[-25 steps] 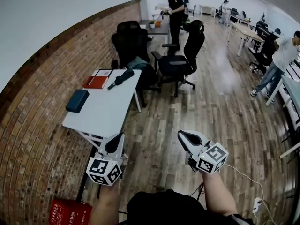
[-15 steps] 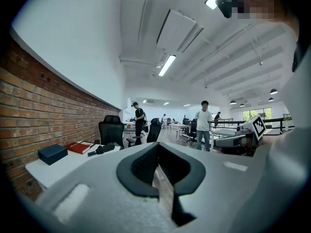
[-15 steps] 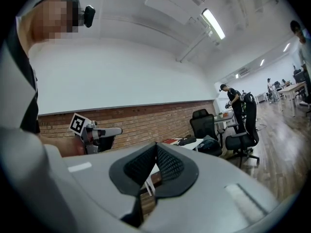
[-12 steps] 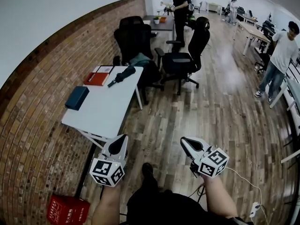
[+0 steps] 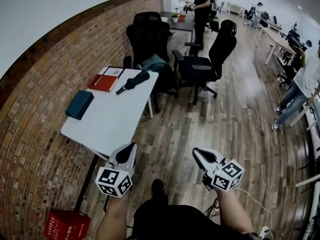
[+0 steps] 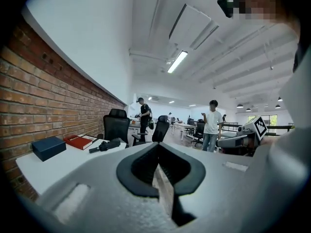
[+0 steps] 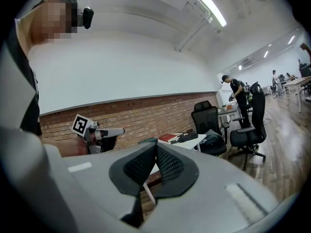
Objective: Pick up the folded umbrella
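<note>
The folded black umbrella (image 5: pixel 133 81) lies near the far end of the white table (image 5: pixel 115 119), handle toward me; the left gripper view shows the umbrella (image 6: pixel 105 145) and the right gripper view shows the umbrella (image 7: pixel 186 137) far off. My left gripper (image 5: pixel 132 146) hovers just off the table's near corner, jaws shut and empty. My right gripper (image 5: pixel 195 151) hangs over the wooden floor to the right, also shut with nothing in it. Both are far short of the umbrella.
On the table lie a red book (image 5: pixel 103 82), a dark blue box (image 5: pixel 79 104) and a paper (image 5: pixel 112 71). Black office chairs (image 5: pixel 205 61) stand beyond the table. A brick wall (image 5: pixel 35 109) runs along the left. A red box (image 5: pixel 66 226) sits on the floor. People stand farther off.
Both grippers and the view have advanced toward the table; the table and umbrella appear closer and lower in the frame. Jaws stayed shut.
</note>
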Demonstrator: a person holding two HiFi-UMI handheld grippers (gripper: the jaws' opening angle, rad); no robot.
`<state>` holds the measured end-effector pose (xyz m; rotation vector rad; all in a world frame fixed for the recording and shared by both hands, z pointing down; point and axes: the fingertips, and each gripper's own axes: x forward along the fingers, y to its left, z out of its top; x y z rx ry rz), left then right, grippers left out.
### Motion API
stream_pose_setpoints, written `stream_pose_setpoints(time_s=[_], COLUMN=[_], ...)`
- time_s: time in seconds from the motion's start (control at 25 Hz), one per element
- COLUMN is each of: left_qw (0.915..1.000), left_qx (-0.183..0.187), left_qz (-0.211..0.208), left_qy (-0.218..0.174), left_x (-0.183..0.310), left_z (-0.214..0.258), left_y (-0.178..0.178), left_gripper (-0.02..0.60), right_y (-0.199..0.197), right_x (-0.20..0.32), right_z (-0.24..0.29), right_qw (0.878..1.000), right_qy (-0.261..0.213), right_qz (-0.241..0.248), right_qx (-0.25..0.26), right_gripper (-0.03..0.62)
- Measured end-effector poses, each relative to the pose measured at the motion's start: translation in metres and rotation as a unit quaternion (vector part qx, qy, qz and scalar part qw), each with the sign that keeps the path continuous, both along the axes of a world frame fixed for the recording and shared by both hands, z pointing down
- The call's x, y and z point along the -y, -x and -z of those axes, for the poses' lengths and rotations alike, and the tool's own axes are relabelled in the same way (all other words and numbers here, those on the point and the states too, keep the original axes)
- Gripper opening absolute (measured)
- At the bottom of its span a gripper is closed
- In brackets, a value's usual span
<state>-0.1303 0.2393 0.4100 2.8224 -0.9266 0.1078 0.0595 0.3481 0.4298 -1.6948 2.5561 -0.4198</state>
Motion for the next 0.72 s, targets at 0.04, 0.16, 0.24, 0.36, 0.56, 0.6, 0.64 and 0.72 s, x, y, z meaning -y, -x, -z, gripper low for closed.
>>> stream_pose_setpoints(time_s=[0.04, 0.16, 0.24, 0.36, 0.56, 0.6, 0.64, 0.72], left_qw=[1.0000, 0.9999, 0.9999, 0.9997, 0.9994, 0.9994, 0.9993, 0.9993], left_qx=[0.001, 0.003, 0.003, 0.005, -0.001, -0.001, 0.000, 0.002], left_qz=[-0.001, 0.000, -0.002, -0.006, -0.007, -0.008, -0.009, -0.009], left_qy=[0.004, 0.012, 0.017, 0.024, 0.034, 0.035, 0.035, 0.037], left_x=[0.014, 0.059, 0.089, 0.129, 0.187, 0.196, 0.205, 0.222], left_z=[-0.002, -0.007, -0.010, -0.017, -0.019, -0.018, -0.018, -0.018], left_y=[-0.002, -0.005, -0.008, -0.010, -0.004, -0.003, -0.002, -0.001], left_gripper=[0.008, 0.008, 0.008, 0.008, 0.008, 0.008, 0.008, 0.008], right_y=[-0.001, -0.001, -0.001, 0.001, 0.013, 0.015, 0.016, 0.017], right_x=[0.015, 0.061, 0.092, 0.136, 0.196, 0.206, 0.215, 0.230], right_z=[-0.001, -0.004, -0.007, -0.012, -0.005, -0.004, -0.004, -0.004], right_qw=[1.000, 1.000, 1.000, 0.999, 0.999, 0.999, 0.999, 0.999], right_qy=[0.003, 0.013, 0.021, 0.035, 0.039, 0.039, 0.039, 0.041], right_qz=[0.003, 0.010, 0.012, 0.018, 0.029, 0.030, 0.030, 0.031], right_qx=[0.000, 0.000, -0.001, -0.003, -0.009, -0.009, -0.009, -0.008], right_gripper=[0.002, 0.002, 0.002, 0.002, 0.003, 0.003, 0.002, 0.003])
